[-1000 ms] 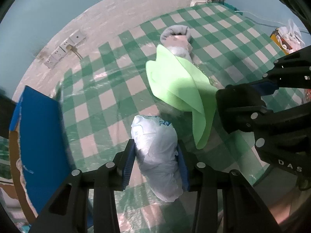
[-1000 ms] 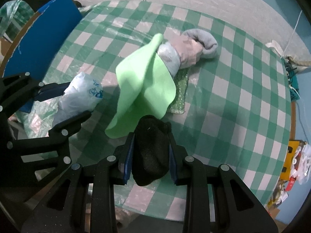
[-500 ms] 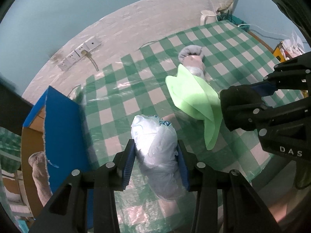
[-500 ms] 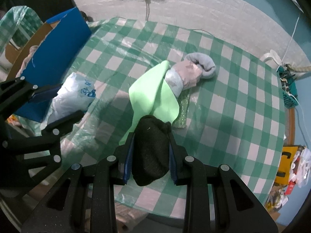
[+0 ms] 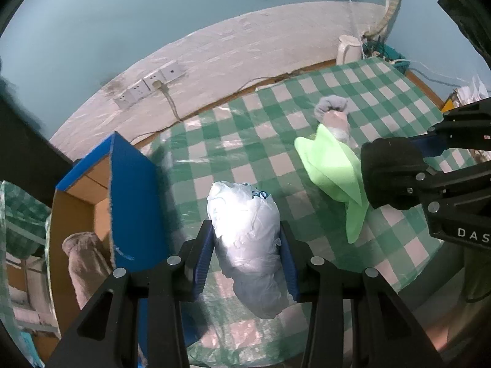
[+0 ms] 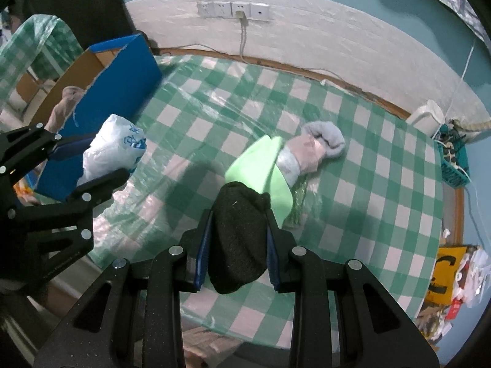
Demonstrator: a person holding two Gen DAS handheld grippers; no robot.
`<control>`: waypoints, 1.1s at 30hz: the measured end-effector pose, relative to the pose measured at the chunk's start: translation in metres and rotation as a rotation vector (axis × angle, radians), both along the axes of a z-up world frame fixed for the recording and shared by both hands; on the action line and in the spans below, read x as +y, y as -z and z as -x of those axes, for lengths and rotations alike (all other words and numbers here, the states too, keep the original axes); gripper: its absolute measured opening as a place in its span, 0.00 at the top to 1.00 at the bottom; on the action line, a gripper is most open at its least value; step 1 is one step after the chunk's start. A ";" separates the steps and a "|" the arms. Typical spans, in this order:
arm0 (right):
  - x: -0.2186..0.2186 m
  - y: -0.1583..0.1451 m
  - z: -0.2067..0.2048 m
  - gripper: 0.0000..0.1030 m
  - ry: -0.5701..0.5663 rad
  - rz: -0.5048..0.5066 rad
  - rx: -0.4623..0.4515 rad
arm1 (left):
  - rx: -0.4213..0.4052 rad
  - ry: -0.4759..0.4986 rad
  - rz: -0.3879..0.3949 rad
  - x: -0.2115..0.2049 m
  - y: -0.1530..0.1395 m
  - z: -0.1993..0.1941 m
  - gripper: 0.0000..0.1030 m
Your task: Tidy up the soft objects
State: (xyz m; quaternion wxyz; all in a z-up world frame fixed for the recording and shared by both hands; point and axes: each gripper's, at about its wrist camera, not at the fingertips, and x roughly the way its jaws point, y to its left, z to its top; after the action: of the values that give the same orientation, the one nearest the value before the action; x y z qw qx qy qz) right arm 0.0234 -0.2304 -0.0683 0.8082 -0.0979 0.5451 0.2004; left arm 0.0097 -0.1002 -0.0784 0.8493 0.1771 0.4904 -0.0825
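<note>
My left gripper (image 5: 247,254) is shut on a crumpled white plastic bag (image 5: 245,239) and holds it above the table's left edge; the bag also shows in the right wrist view (image 6: 113,150). My right gripper (image 6: 237,245) is shut on a black knit sock (image 6: 239,239), which also shows in the left wrist view (image 5: 391,176). A light green cloth (image 6: 260,168) hangs by the black sock. A grey and pink sock bundle (image 6: 319,147) lies on the green checked tablecloth (image 6: 383,184). A blue cardboard box (image 5: 132,190) stands open at the left, with a beige soft item (image 5: 86,260) inside.
A white brick wall with power sockets (image 6: 233,10) and a cable runs behind the table. A white kettle (image 6: 428,116) and a teal basket (image 6: 454,159) stand at the far right. Yellow and white clutter (image 6: 457,279) lies beyond the right edge.
Both grippers have lifted and pulled back from the table with their loads. The blue box and its inside have come into view at the left.
</note>
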 end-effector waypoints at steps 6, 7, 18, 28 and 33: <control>0.014 -0.009 -0.002 0.71 -0.018 -0.006 -0.016 | -0.024 -0.035 0.002 0.018 -0.011 0.000 0.59; 0.016 -0.010 -0.003 0.71 -0.020 -0.006 -0.019 | -0.027 -0.041 0.002 0.020 -0.012 0.000 0.59; 0.053 -0.027 -0.009 0.71 -0.075 -0.016 -0.047 | -0.073 -0.096 0.039 0.051 -0.031 0.002 0.59; 0.089 -0.038 -0.017 0.71 -0.119 -0.022 -0.064 | -0.105 -0.156 0.051 0.081 -0.042 0.008 0.59; 0.105 -0.044 -0.021 0.71 -0.137 -0.028 -0.073 | -0.122 -0.190 0.056 0.096 -0.046 0.010 0.59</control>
State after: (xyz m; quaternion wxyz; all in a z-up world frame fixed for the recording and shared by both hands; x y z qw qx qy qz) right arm 0.0440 -0.1250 -0.0242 0.8133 -0.1308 0.5044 0.2590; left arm 0.0000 -0.0037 -0.0319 0.8863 0.1107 0.4496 -0.0046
